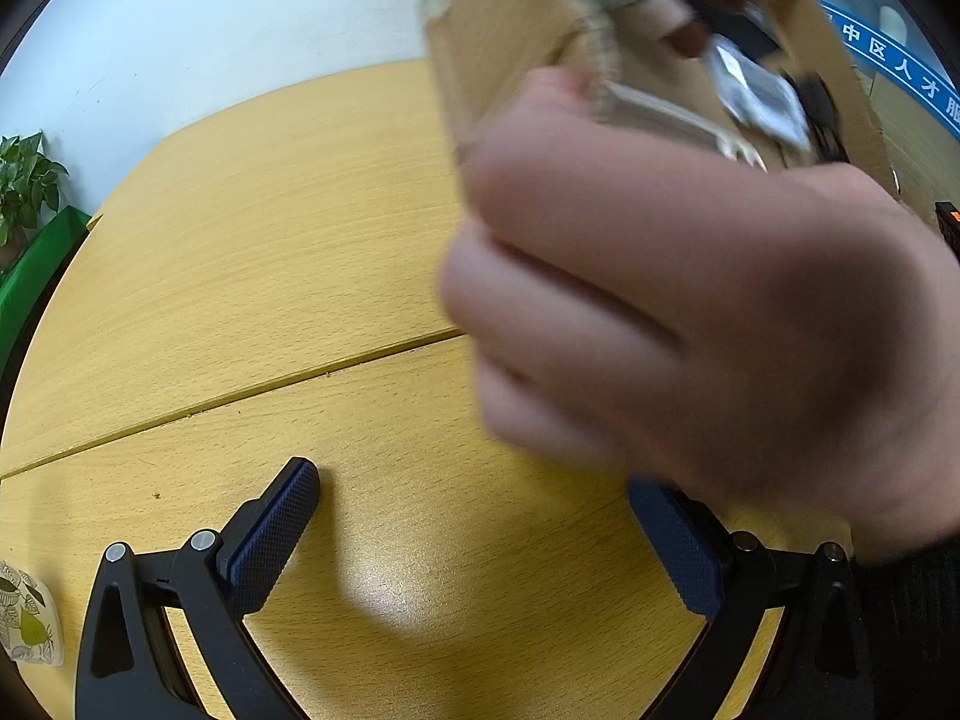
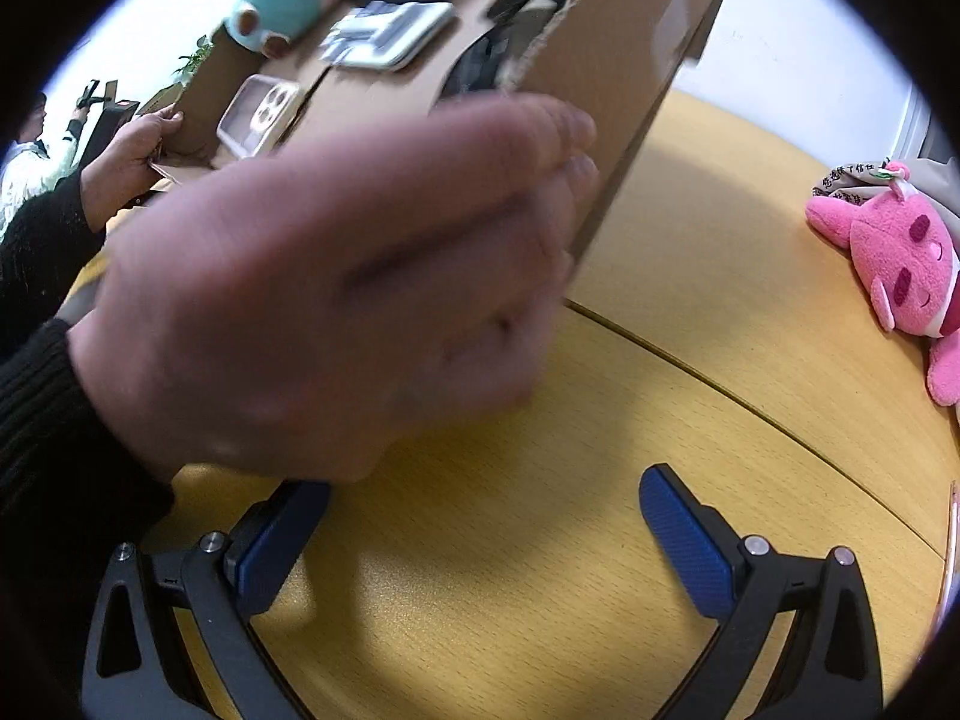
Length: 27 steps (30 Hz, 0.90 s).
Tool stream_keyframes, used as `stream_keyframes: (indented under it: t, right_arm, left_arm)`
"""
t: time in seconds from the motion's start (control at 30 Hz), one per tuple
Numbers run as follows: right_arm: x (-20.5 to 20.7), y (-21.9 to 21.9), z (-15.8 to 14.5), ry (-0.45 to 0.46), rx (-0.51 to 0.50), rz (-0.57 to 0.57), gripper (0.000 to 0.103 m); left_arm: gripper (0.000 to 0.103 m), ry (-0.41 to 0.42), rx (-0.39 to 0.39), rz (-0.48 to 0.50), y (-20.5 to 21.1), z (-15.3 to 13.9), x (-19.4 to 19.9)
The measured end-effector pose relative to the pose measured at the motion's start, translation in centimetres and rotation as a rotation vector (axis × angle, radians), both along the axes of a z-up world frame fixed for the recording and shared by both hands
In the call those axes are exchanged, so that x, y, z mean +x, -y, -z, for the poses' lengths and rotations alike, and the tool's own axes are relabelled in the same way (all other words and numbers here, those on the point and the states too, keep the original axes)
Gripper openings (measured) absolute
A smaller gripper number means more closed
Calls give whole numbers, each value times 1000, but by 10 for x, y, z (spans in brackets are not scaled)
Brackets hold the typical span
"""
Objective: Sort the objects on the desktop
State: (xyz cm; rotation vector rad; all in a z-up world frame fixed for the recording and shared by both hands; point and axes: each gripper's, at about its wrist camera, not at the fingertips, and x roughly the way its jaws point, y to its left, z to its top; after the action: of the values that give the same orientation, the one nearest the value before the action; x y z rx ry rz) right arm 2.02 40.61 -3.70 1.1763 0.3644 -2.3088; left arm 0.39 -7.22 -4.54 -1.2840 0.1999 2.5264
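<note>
A cardboard box (image 2: pixel 624 60) is held tilted above the wooden table (image 2: pixel 540 540) by two bare hands (image 2: pixel 336 300). Inside it lie a teal and pink plush toy (image 2: pixel 276 12), a silver device (image 2: pixel 390 33), a pink phone case (image 2: pixel 258 114) and dark items (image 2: pixel 516 0). The box also shows in the left wrist view (image 1: pixel 510 18), gripped by a hand (image 1: pixel 690 312). My left gripper (image 1: pixel 474 516) is open and empty low over the table. My right gripper (image 2: pixel 486 516) is open and empty low over the table.
A pink plush toy (image 2: pixel 900 264) lies on the table at the right, against a grey bag (image 2: pixel 864 180). A leaf-patterned item (image 1: pixel 27 618) sits at the left edge. A potted plant (image 1: pixel 27 180) stands beyond the table. A person (image 2: pixel 24 138) stands far left.
</note>
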Motion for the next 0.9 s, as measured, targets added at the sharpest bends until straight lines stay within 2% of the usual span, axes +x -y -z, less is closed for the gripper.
stream_keyframes:
  t: [0.9]
  right_arm:
    - [1, -1, 2, -2, 0, 16, 103]
  left_arm:
    - [103, 0, 0, 1, -1, 2, -4]
